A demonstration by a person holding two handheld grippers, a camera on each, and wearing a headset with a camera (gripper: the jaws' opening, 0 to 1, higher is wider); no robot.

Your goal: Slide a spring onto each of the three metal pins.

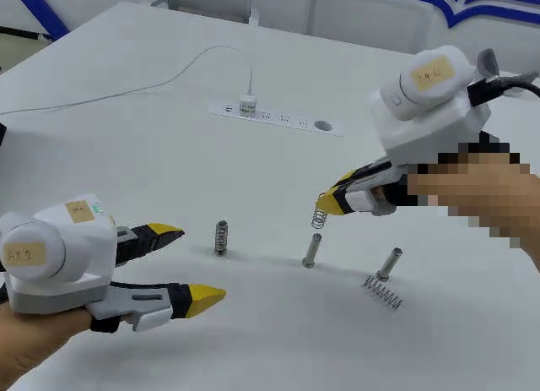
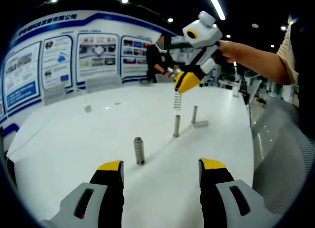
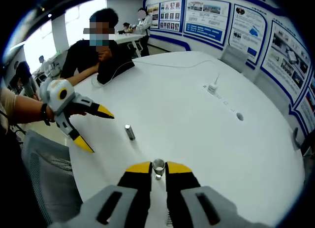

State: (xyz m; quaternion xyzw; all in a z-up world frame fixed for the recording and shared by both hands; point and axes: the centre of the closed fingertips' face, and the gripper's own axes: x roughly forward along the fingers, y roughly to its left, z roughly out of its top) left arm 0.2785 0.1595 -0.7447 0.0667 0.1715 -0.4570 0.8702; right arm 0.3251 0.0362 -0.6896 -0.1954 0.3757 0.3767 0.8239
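Three metal pins stand in a row on the white table [image 1: 126, 138]. The left pin [image 1: 221, 237] [image 2: 139, 150] [image 3: 129, 132] wears a spring. The middle pin [image 1: 311, 250] [image 2: 176, 125] and the right pin [image 1: 389, 263] [image 2: 194, 114] are bare. My right gripper [image 1: 327, 203] [image 2: 186, 81] [image 3: 158, 168] is shut on a spring [image 1: 319, 215] [image 2: 177, 100] [image 3: 158, 164], which hangs upright just above the middle pin. A loose spring [image 1: 382, 291] lies beside the right pin. My left gripper [image 1: 192, 264] [image 2: 161, 165] [image 3: 98, 132] is open and holds nothing, left of the sprung pin.
A white power strip [image 1: 278, 118] with a plugged charger and its cable [image 1: 152, 83] lies farther back on the table. A person in dark clothes [image 3: 101, 46] sits at the far side, and chairs [image 1: 211, 1] stand beyond the table edge.
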